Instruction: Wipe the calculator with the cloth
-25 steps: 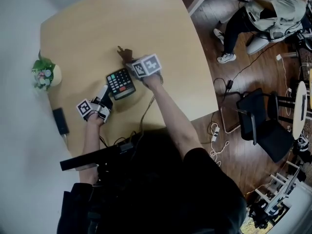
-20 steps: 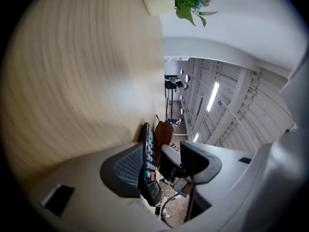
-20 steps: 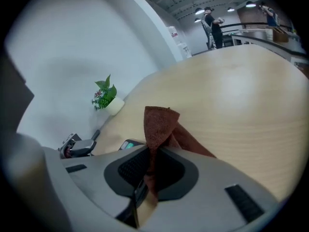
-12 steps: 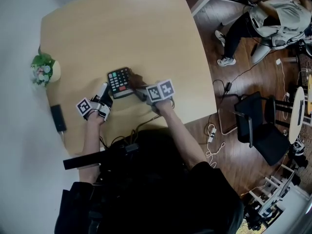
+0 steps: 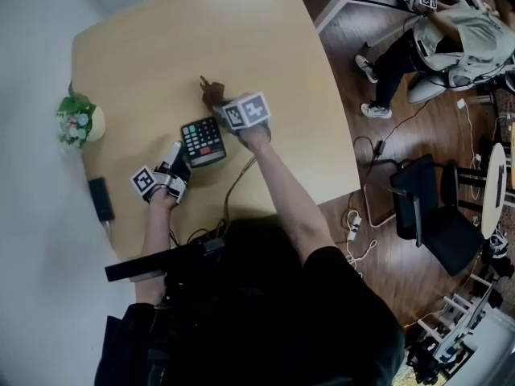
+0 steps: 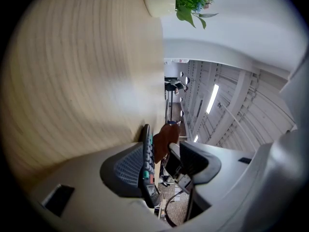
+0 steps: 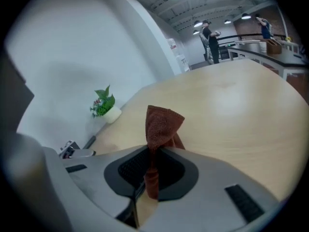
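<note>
Nearest, the left gripper (image 5: 176,161) lies low over the near part of the table (image 5: 193,39), rolled onto its side, with the near-left end of the calculator (image 5: 201,141) between its jaws. Those jaws have just been closing. One pad lies along the calculator's back, but a gap shows between the keys and the other pad, so they stand apart and do not pinch it. The calculator rests flat on the wood, keys up, about midway across the table.

Just past its far right corner, the right gripper (image 7: 153,154) angles down toward the tabletop. Its jaws are pressed together on the brown cloth (image 7: 161,124), and a folded peak of it sticks up beyond the tips. The cloth sits near the calculator, and I cannot tell whether they touch.

Off to the left, a black device (image 5: 100,199) lies by the table edge, with a potted plant (image 5: 77,121) farther along it. Beyond the table are a dark chair (image 5: 430,207) and a seated person (image 5: 459,26) on the wooden floor (image 5: 378,135).
</note>
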Motion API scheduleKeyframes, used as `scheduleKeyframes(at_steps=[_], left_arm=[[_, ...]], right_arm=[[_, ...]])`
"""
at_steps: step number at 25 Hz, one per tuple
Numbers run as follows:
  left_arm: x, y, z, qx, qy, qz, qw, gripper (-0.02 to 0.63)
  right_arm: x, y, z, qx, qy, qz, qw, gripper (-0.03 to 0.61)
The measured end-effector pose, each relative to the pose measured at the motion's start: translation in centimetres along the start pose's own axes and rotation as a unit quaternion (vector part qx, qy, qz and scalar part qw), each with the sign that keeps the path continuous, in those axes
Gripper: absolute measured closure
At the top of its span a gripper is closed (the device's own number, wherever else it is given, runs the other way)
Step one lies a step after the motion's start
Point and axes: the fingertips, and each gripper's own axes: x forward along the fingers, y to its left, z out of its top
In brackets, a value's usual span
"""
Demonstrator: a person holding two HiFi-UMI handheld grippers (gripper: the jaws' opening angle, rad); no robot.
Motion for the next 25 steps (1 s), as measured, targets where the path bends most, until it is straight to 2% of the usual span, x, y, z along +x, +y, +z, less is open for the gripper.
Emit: scheduleKeyframes(at_steps=[3, 5, 9, 12, 16, 17, 18, 19, 20, 21, 22, 23, 24, 25], left_arm=[[0.0, 0.0, -0.1, 0.000, 0.001, 0.000, 1.0000, 0.370], [0.0, 0.0, 0.0, 0.000, 0.002, 0.002, 1.0000, 0.370], [0.0, -0.2, 0.2, 0.002, 0.002, 0.002, 1.0000, 0.371], [0.1, -0.2, 0.1, 0.004, 0.001, 0.000, 1.0000, 0.371], [0.0, -0.1, 0.3, 0.007, -0.006, -0.003, 0.9999, 0.371], [-0.2, -0.5, 0.4, 0.012, -0.013, -0.010, 0.9998, 0.353], [-0.4, -1.4, 0.6, 0.032, -0.018, -0.020, 0.9991, 0.322], [-0.6, -2.6, 0.6, 0.074, -0.018, -0.029, 0.9967, 0.321], [-0.6, -4.2, 0.3, 0.136, -0.008, -0.038, 0.9899, 0.322], [-0.6, -5.8, -0.5, 0.220, 0.014, -0.044, 0.9743, 0.321], [-0.4, -7.0, -2.0, 0.326, 0.053, -0.041, 0.9431, 0.320], [-0.1, -7.4, -4.0, 0.440, 0.106, -0.030, 0.8910, 0.319], [0.2, -7.0, -6.2, 0.546, 0.165, -0.012, 0.8212, 0.319], [0.4, -6.0, -8.3, 0.632, 0.218, 0.009, 0.7438, 0.319]], right_arm=[[2.4, -0.1, -2.4, -0.015, 0.068, 0.003, 0.998, 0.534], [2.0, 0.5, -4.0, 0.008, 0.076, 0.012, 0.997, 0.534], [-1.2, 2.7, -7.4, 0.061, 0.069, 0.036, 0.995, 0.534], [-3.8, 4.8, -10.3, 0.118, 0.047, 0.064, 0.990, 0.535], [-7.1, 7.8, -13.3, 0.206, -0.003, 0.109, 0.973, 0.535], [-7.9, 8.3, -13.8, 0.225, -0.018, 0.120, 0.967, 0.535], [-8.7, 8.6, -14.1, 0.240, -0.033, 0.124, 0.962, 0.535], [-9.5, 8.5, -14.4, 0.248, -0.046, 0.123, 0.960, 0.535], [-10.3, 8.2, -14.5, 0.251, -0.058, 0.116, 0.959, 0.535], [-11.2, 7.8, -14.5, 0.251, -0.068, 0.107, 0.960, 0.535], [-12.0, 7.5, -14.5, 0.250, -0.079, 0.098, 0.960, 0.535], [-12.7, 7.2, -14.4, 0.250, -0.089, 0.092, 0.960, 0.535], [-13.3, 6.9, -14.4, 0.250, -0.097, 0.088, 0.959, 0.535], [-13.8, 6.8, -14.4, 0.251, -0.104, 0.085, 0.959, 0.535]])
